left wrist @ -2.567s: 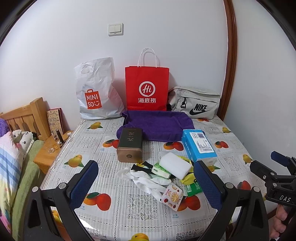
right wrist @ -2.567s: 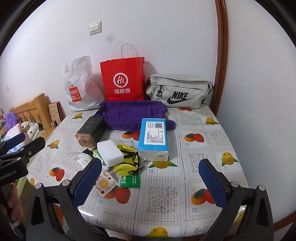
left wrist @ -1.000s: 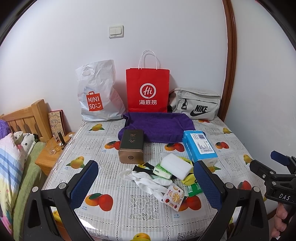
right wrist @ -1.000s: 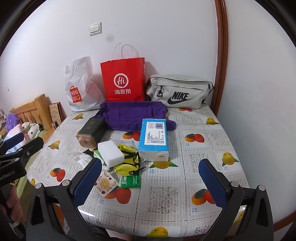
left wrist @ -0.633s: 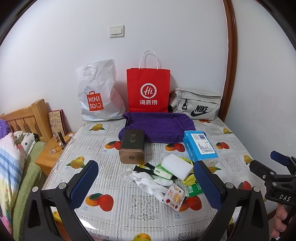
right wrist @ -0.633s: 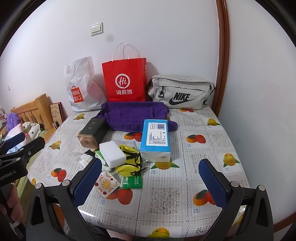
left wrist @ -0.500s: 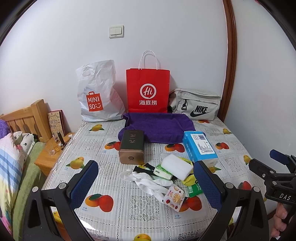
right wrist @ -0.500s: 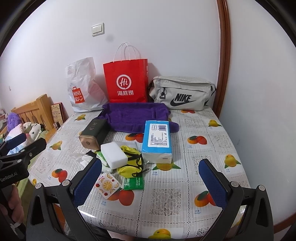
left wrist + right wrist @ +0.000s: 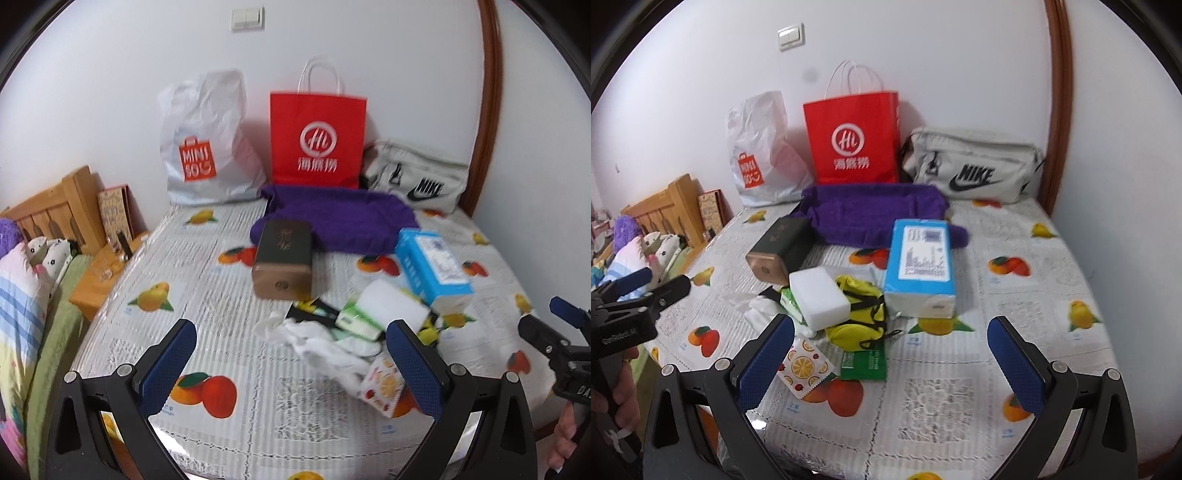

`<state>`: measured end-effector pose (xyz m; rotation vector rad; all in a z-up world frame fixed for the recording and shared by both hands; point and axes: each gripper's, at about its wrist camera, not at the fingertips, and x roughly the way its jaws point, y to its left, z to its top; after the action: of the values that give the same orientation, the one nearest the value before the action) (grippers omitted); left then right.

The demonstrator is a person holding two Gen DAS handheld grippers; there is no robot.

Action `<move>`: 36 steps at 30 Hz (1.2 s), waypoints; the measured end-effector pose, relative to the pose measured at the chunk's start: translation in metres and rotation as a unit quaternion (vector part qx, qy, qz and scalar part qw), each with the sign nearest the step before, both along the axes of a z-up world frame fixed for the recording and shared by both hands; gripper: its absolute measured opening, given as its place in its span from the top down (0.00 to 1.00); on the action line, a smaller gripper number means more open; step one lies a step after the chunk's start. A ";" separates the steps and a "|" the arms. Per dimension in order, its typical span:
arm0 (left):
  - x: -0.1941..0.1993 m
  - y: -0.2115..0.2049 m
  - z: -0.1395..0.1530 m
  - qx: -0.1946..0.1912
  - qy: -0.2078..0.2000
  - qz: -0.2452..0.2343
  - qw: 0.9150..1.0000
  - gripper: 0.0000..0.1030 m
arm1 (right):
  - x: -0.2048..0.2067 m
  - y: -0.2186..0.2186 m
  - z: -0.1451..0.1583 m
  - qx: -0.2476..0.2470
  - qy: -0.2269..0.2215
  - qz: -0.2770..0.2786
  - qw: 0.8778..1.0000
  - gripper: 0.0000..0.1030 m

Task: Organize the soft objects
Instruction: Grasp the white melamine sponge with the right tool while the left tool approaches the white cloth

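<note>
Red paper bag (image 9: 853, 138), purple towel (image 9: 871, 212), blue tissue pack (image 9: 919, 258) — all on a fruit-printed tablecloth (image 9: 1015, 295).

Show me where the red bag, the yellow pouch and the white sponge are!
red bag (image 9: 851, 144): right wrist view, on its white round logo.
yellow pouch (image 9: 858, 314): right wrist view, on its yellow front.
white sponge (image 9: 818, 295): right wrist view, on its flat top face.

A fruit-print tablecloth (image 9: 1015, 295) covers the tabletop. Along its far edge stand a white plastic bag (image 9: 757, 151), red paper bag (image 9: 853, 140) and grey pouch (image 9: 971, 166). A purple towel (image 9: 868, 214) lies before them; a blue tissue pack (image 9: 919, 266), dark box (image 9: 779, 247) and white sponge (image 9: 820, 295) sit mid-table.
</note>
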<state>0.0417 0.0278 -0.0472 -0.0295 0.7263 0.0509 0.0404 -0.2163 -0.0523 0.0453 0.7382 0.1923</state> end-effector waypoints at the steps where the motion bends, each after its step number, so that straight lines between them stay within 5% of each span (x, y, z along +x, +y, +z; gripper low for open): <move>1: 0.004 0.003 -0.006 -0.001 0.006 0.002 1.000 0.00 | 0.003 0.002 -0.004 0.002 0.001 0.006 1.000 0.00; 11: 0.035 0.027 -0.061 -0.015 0.065 0.027 0.997 0.00 | 0.050 0.042 -0.043 0.011 0.028 0.097 0.995 0.00; 23: 0.046 0.046 -0.089 -0.048 0.081 0.011 0.995 0.00 | 0.100 0.069 -0.086 0.039 0.090 0.141 0.985 0.07; 26: 0.048 0.049 -0.092 -0.057 0.079 0.004 0.995 0.00 | 0.109 0.076 -0.093 0.040 0.101 0.154 0.982 0.13; 28: 0.050 0.050 -0.094 -0.069 0.076 -0.004 0.995 0.00 | 0.112 0.079 -0.097 0.038 0.106 0.162 0.980 0.38; 30: 0.053 0.053 -0.097 -0.084 0.076 -0.008 0.994 0.00 | 0.111 0.080 -0.096 0.047 0.106 0.169 0.979 0.49; 36: 0.061 0.050 -0.101 -0.102 0.070 -0.021 0.992 0.00 | 0.092 0.071 -0.075 0.045 0.067 0.170 0.982 0.49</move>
<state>0.1028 0.0779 -0.1479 -0.2081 0.8706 -0.0631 0.1325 -0.1457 -0.1278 0.0179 0.8686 0.5531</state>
